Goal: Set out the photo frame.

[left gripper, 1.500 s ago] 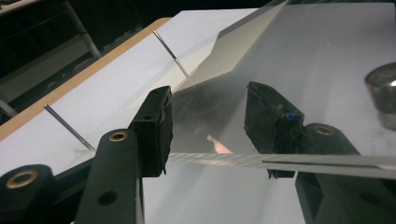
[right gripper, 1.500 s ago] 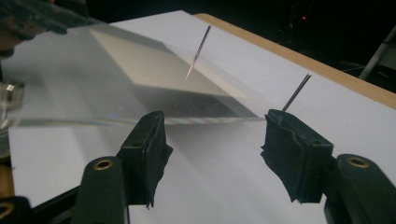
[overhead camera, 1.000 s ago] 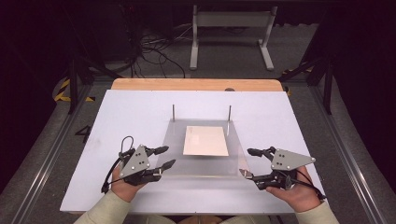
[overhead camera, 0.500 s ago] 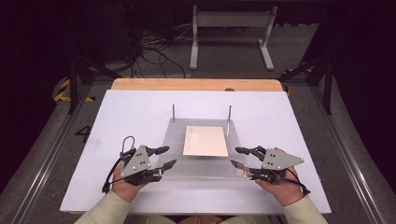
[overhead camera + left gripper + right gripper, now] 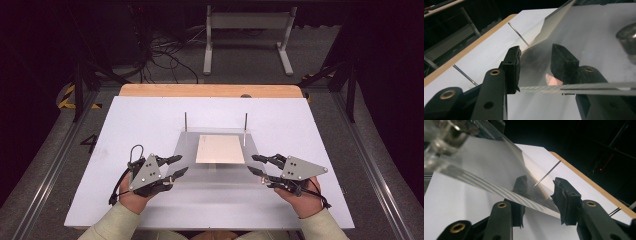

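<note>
A clear plate (image 5: 220, 176) rests on the white board, with a cream card (image 5: 220, 149) on it and two thin upright pins (image 5: 185, 121) at its far edge. My left gripper (image 5: 183, 164) is at the plate's left edge, and in the left gripper view (image 5: 535, 48) the plate's edge (image 5: 541, 89) runs between its jaws. My right gripper (image 5: 251, 163) is at the plate's right edge, with a corner of the plate (image 5: 486, 162) between its jaws (image 5: 539, 180). Both pairs of jaws have just been closing. A gap still shows at each, so both are open.
The white board (image 5: 125, 125) lies on a wooden table (image 5: 210, 90). A round metal foot (image 5: 627, 37) stands under the plate. Black floor rails, cables and a white stand (image 5: 247, 30) lie beyond the table.
My right gripper has moved in to the left, up to the plate's right edge, and its jaws have narrowed. The left hand has kept its place, with its jaws slightly narrower.
</note>
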`<state>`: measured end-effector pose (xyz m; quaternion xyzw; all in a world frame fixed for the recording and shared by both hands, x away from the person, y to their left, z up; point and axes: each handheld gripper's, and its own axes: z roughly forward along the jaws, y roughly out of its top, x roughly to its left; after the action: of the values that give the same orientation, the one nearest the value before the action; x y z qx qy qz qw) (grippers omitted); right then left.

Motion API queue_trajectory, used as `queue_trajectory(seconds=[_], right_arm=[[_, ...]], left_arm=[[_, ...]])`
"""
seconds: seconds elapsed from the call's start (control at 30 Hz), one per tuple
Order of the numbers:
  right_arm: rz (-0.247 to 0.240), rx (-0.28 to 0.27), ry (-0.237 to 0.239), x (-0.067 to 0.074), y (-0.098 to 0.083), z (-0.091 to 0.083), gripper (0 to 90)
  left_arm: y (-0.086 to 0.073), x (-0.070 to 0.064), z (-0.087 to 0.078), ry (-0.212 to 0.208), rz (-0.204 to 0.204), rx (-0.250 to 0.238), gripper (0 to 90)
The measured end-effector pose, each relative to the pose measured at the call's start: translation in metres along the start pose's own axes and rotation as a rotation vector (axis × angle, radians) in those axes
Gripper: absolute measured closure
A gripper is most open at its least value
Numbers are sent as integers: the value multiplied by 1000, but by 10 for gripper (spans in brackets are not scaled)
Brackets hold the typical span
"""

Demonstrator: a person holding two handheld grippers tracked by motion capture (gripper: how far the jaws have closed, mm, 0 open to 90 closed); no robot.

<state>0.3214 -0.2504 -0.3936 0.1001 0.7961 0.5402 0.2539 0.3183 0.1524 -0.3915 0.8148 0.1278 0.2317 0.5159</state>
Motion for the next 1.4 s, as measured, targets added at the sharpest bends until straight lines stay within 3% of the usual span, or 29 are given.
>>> queue_trajectory(seconds=[0.17,0.4,0.53,0.8,1.0,1.4], right_arm=[[-10,24,-17,-1,16,-8,640],[-20,-18,-58,-4,30,-17,648],[-22,-51,-79,-6,38,-23,650],[-63,-102,-130,-2,59,-35,675],[-68,-114,-145,2,69,-42,679],[14,-123,-104,14,91,-60,678]], left_arm=[[14,2,-6,-2,6,-31,602],[31,5,-11,11,26,-67,616],[45,3,-18,43,72,-82,638],[62,4,-28,71,78,-137,644],[70,1,-34,66,58,-143,643],[91,-7,-58,-14,-19,-130,656]])
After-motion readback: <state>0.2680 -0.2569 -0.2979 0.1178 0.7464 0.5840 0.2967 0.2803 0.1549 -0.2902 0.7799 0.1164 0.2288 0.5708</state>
